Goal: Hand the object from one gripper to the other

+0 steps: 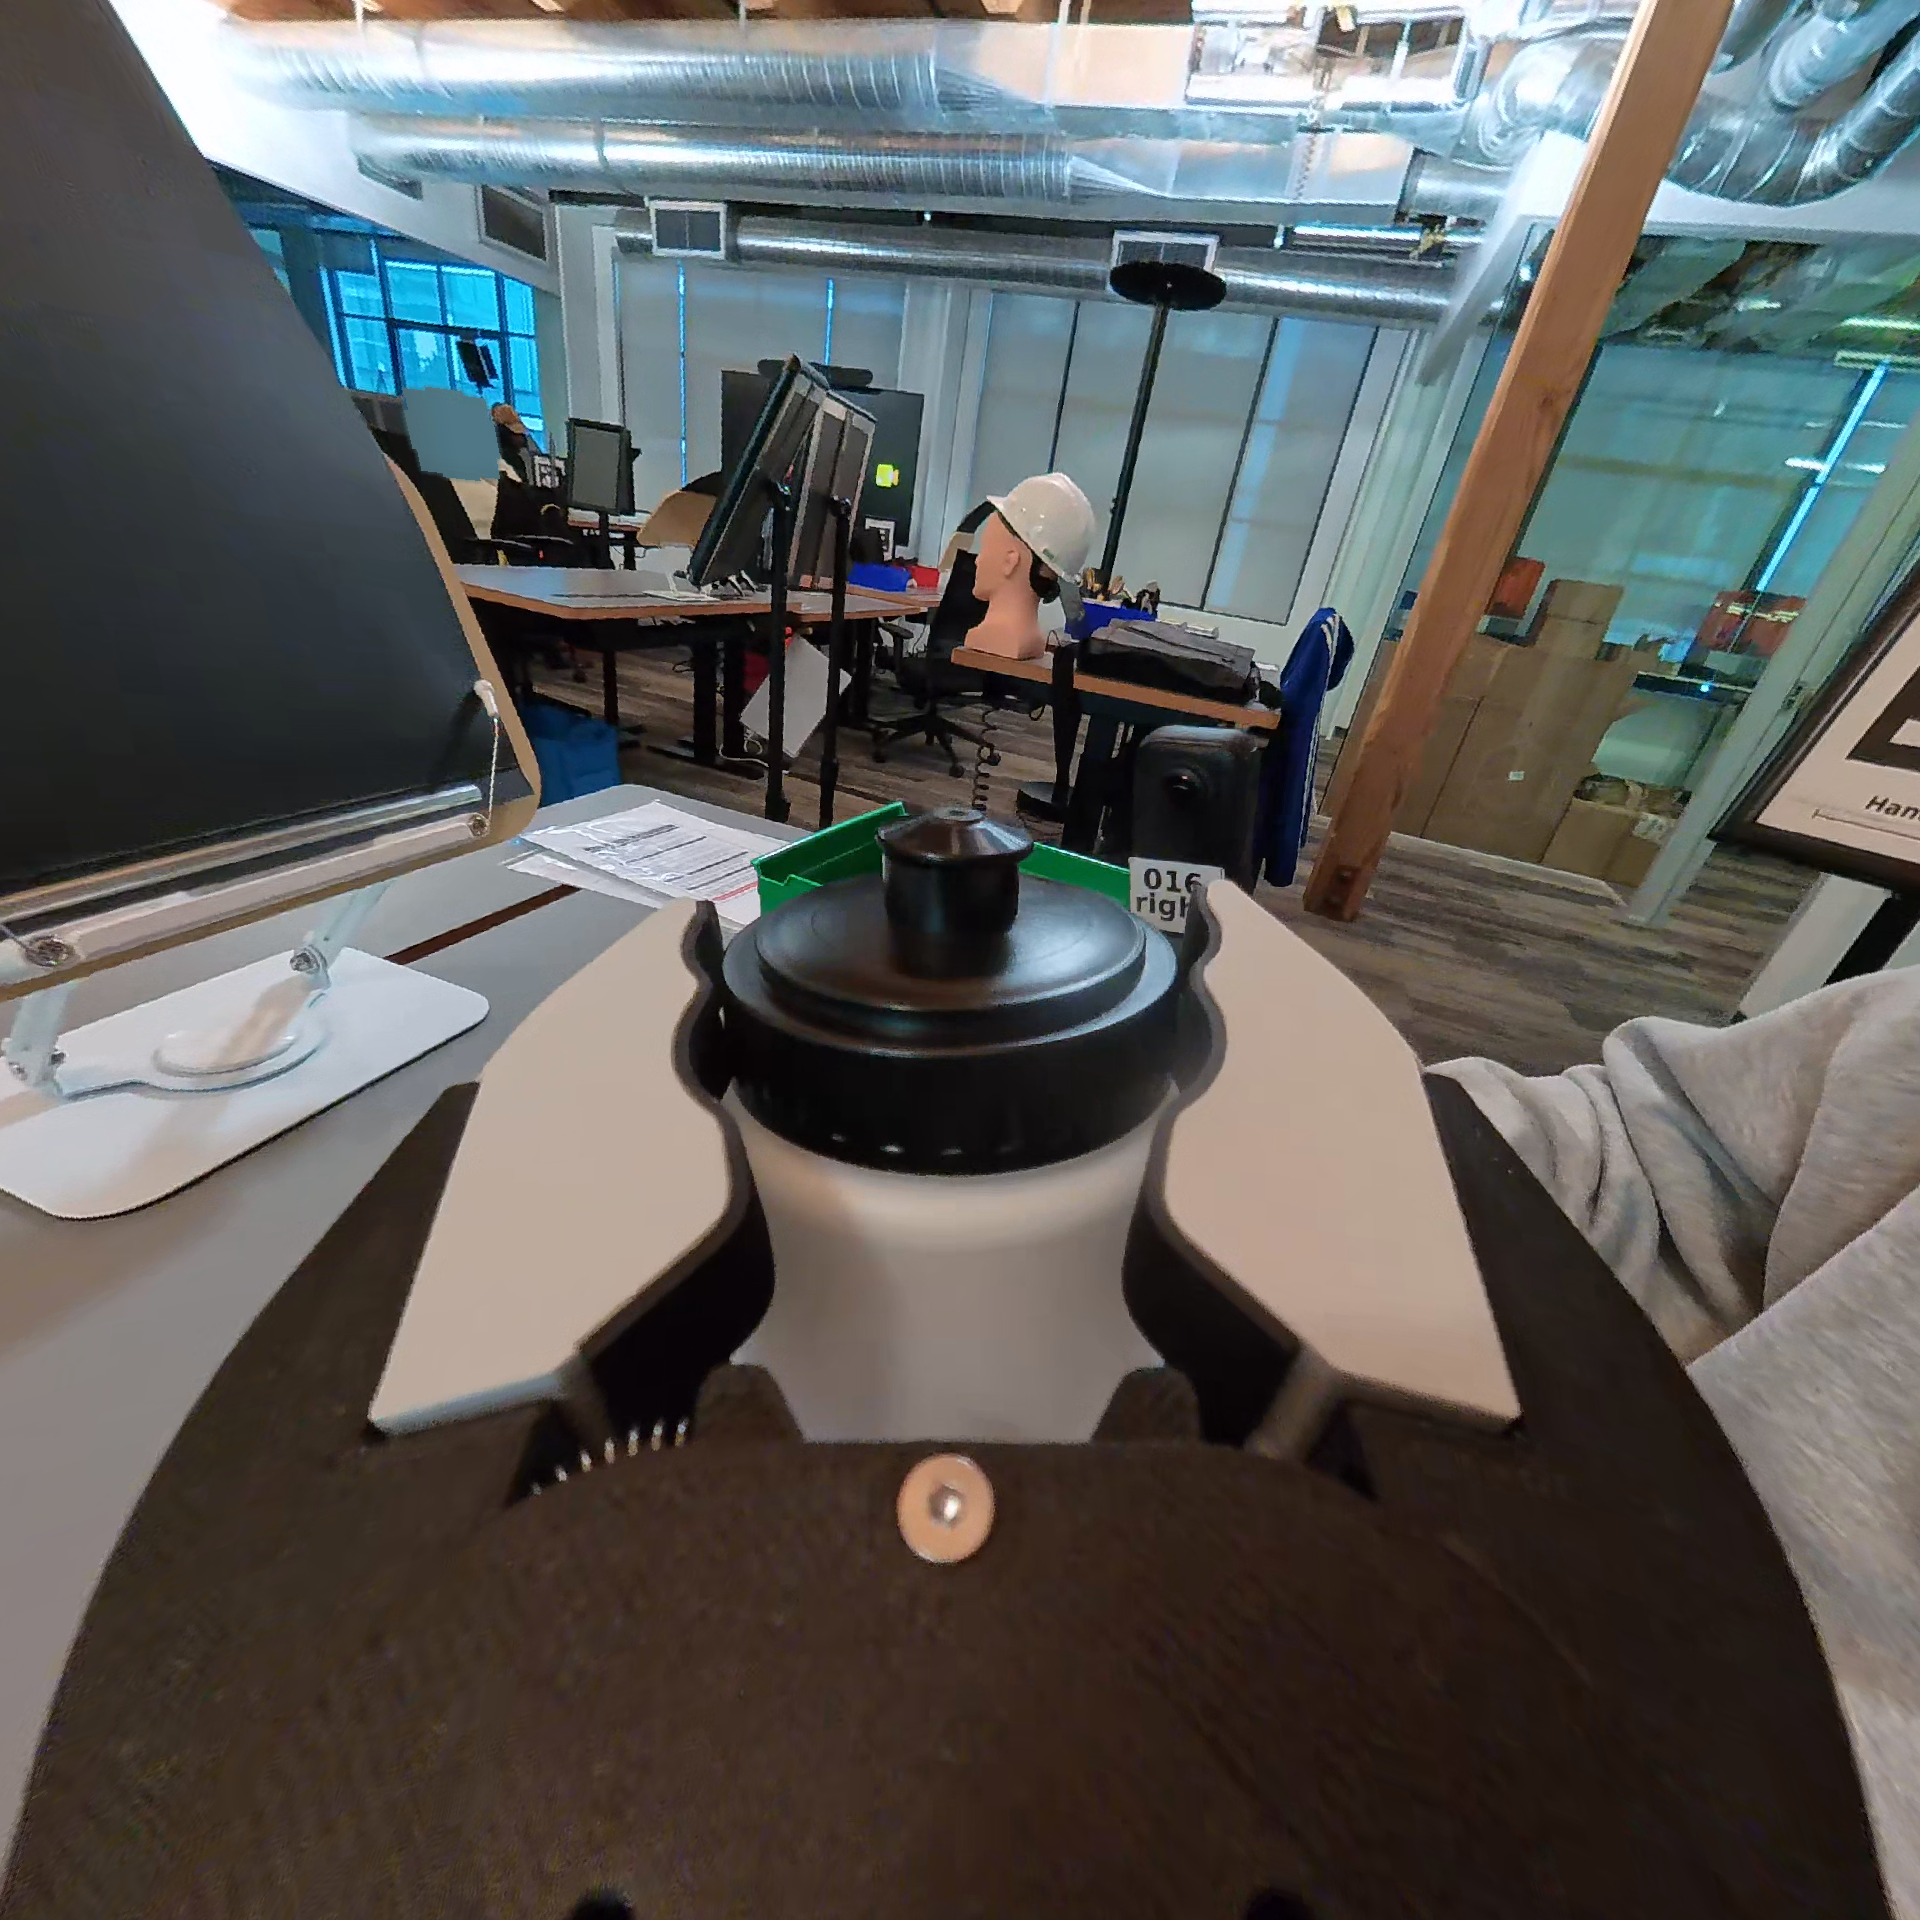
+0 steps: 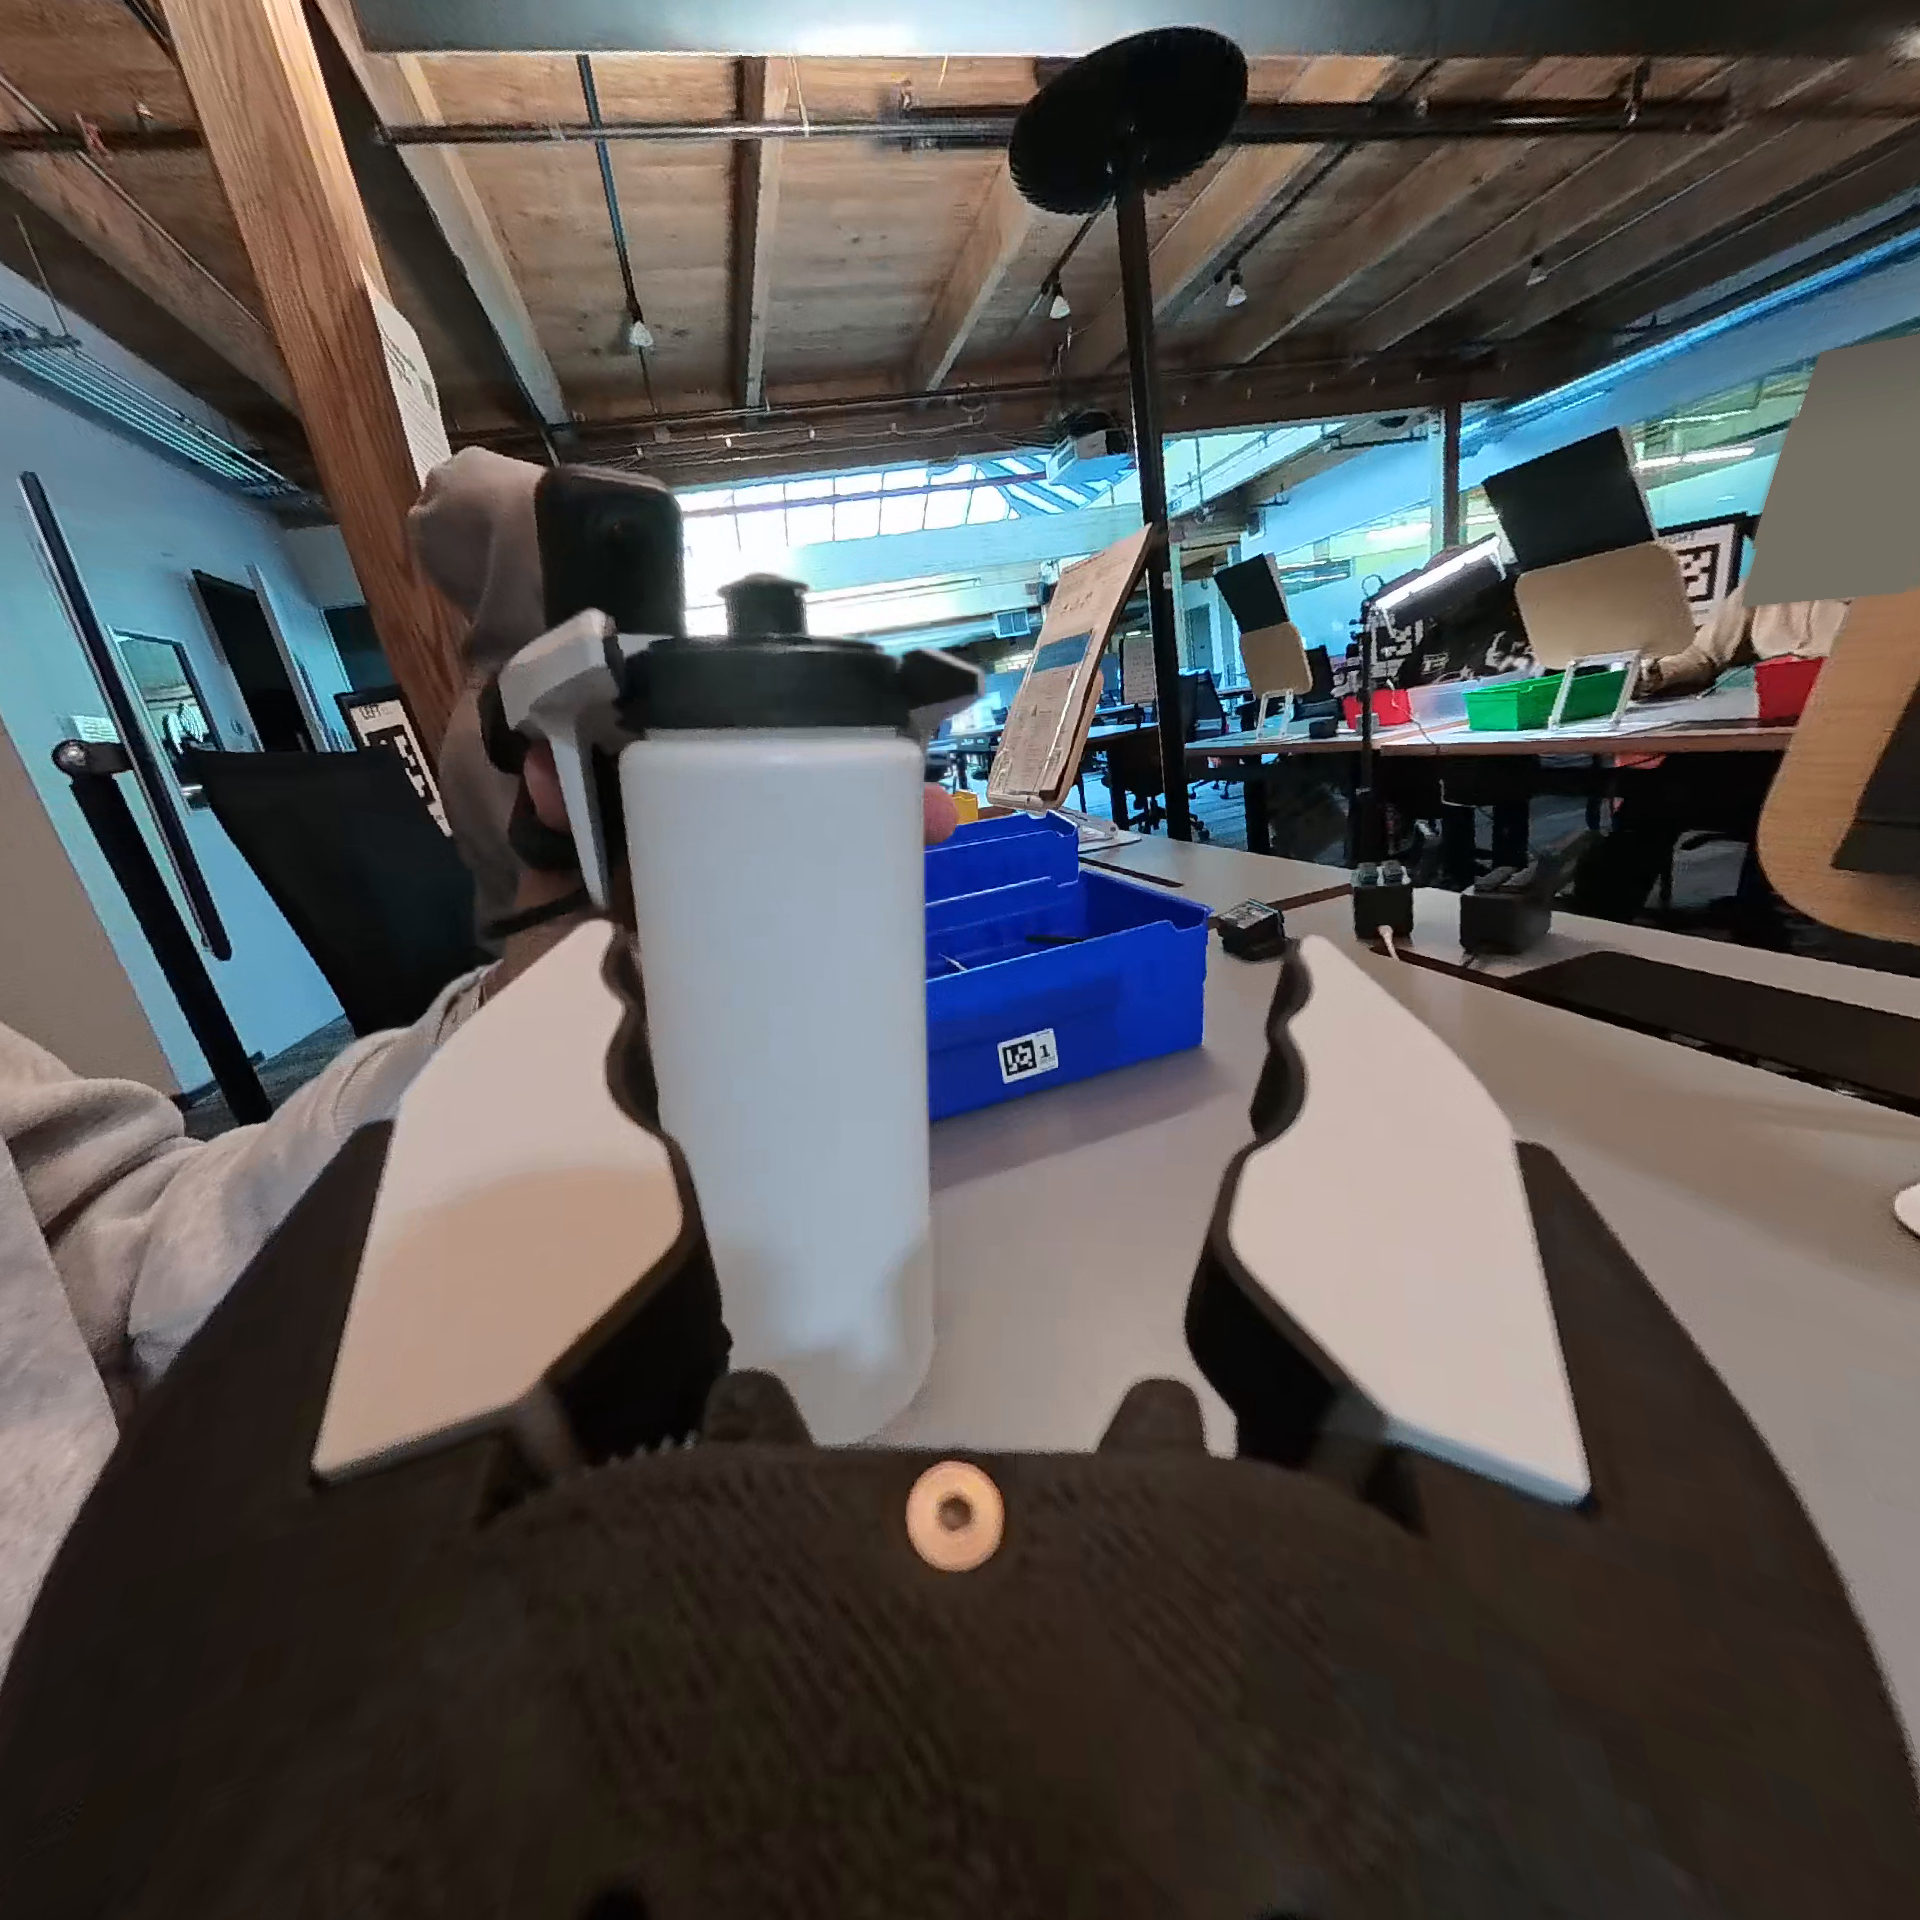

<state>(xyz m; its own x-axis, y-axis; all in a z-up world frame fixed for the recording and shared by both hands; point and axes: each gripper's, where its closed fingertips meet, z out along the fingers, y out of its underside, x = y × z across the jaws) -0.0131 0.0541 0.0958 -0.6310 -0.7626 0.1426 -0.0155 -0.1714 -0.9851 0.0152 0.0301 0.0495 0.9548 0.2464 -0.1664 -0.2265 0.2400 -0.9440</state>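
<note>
A white bottle (image 1: 945,1247) with a black cap (image 1: 951,997) stands upright in the air. My left gripper (image 1: 951,914) is shut on its neck, just under the cap. In the right wrist view the bottle (image 2: 779,987) sits between the fingers of my right gripper (image 2: 961,945), which is open. The bottle body lies close against the left finger (image 2: 520,1143); the right finger (image 2: 1382,1195) is well apart from it. The left gripper (image 2: 769,675) shows there at the top, clamped under the cap. The right gripper's camera (image 1: 1195,795) shows behind the bottle in the left wrist view.
A blue bin (image 2: 1081,997) stands on the grey table (image 2: 1558,1143) just behind the bottle. A green bin (image 1: 821,883) and papers (image 1: 644,862) lie beyond. A dark board on a white stand (image 1: 208,520) is at the left. A grey sleeve (image 1: 1714,1195) is at the right.
</note>
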